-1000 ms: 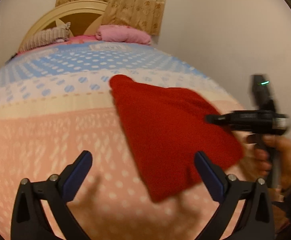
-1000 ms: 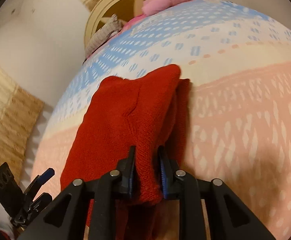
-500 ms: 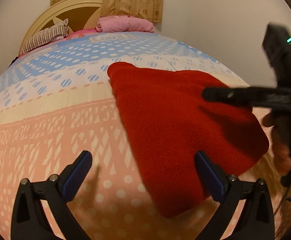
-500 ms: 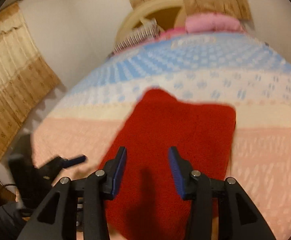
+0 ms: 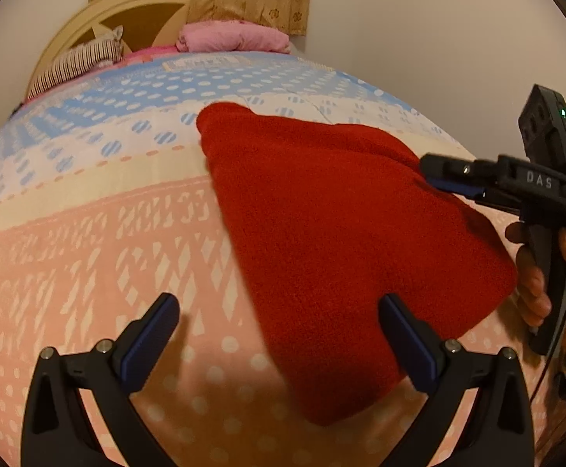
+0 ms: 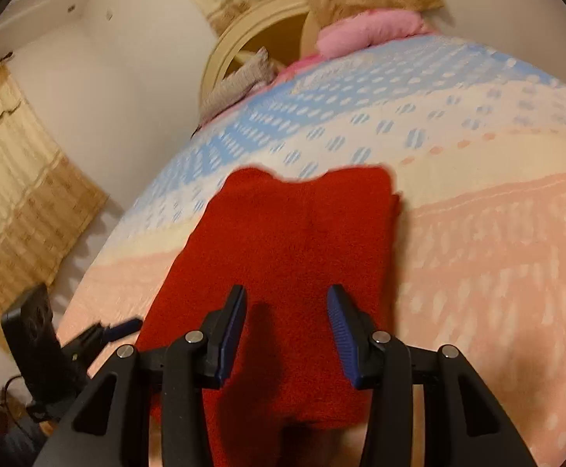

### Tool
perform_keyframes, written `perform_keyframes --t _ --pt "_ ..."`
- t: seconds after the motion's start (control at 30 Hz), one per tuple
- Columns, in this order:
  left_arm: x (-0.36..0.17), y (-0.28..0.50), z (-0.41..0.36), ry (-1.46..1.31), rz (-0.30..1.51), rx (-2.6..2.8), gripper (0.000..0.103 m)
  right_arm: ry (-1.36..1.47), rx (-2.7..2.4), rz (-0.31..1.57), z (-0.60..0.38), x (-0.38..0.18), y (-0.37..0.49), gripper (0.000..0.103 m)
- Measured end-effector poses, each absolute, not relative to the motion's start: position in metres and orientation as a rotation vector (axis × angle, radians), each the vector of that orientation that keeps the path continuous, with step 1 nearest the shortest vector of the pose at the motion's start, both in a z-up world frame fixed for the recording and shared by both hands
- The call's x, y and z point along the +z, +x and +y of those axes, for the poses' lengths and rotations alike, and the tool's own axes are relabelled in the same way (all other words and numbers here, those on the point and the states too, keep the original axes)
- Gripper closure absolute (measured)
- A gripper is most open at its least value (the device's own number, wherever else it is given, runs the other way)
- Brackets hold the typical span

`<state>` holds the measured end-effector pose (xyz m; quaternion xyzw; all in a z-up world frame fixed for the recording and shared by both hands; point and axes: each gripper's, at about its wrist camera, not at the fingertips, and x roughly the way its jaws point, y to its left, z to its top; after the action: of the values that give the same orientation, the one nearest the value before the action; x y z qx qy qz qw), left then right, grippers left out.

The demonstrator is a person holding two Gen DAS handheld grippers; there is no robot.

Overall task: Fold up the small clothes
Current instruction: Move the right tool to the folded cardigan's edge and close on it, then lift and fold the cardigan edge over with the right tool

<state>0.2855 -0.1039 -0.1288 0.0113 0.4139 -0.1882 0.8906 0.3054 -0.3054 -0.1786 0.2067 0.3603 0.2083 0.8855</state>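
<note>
A red knitted garment (image 5: 341,241) lies folded flat on the bed cover (image 5: 88,233), and it also fills the middle of the right wrist view (image 6: 290,233). My left gripper (image 5: 279,307) stands wide open just above the bed. The garment's near left edge runs between its fingers, untouched by the pads. My right gripper (image 6: 285,299) hovers over the garment's near end with its jaws opening and nothing between them. From the left wrist view, the right gripper (image 5: 435,175) reaches in over the garment's right side, held by a hand (image 5: 536,292).
A pink pillow (image 5: 232,37) and a striped pillow (image 5: 76,64) lie by the rounded headboard (image 5: 127,4) at the far end. Curtains (image 6: 18,194) hang on the wall left of the bed. The patterned cover stretches bare to the left of the garment.
The right gripper let go of the garment's folded edge, opened and drew back above it. The garment now lies flat. The left gripper sank a little toward the bed.
</note>
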Motion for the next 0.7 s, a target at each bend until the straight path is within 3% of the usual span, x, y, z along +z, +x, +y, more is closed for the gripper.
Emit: perform_keyframes --t 0.07,0.7 --pt "-0.131 0.288 -0.103 -0.001 0.874 -0.402 0.000 0.467 0.430 0.745 -0.312 -0.180 0.309 0.048" --pt "-0.140 0.297 -0.094 -0.128 0.942 -0.474 0.000 0.704 0.335 0.851 -0.348 -0.209 0.347 0.047"
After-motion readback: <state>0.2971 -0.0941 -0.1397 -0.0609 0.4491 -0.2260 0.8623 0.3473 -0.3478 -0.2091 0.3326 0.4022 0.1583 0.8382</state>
